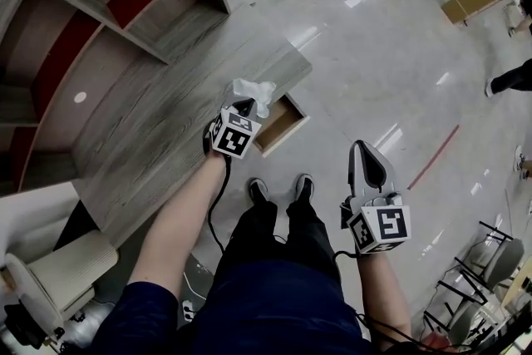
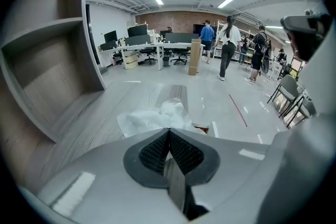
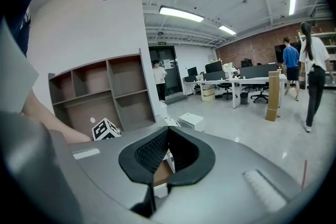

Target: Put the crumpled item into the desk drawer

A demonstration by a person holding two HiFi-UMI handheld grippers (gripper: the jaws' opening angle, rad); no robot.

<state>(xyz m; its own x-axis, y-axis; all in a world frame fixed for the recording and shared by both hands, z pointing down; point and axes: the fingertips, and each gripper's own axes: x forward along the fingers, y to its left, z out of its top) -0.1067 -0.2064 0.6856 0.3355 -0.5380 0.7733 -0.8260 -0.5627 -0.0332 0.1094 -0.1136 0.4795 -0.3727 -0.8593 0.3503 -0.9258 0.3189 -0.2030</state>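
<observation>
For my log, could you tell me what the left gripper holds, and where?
A crumpled white tissue, pinched by its near edge in the left gripper.

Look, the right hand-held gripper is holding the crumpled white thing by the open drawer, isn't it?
Not quite: it is the left hand-held gripper that holds the crumpled white thing by the open drawer. The head view shows this. The right hand-held gripper is shut on nothing, out over the floor.
</observation>
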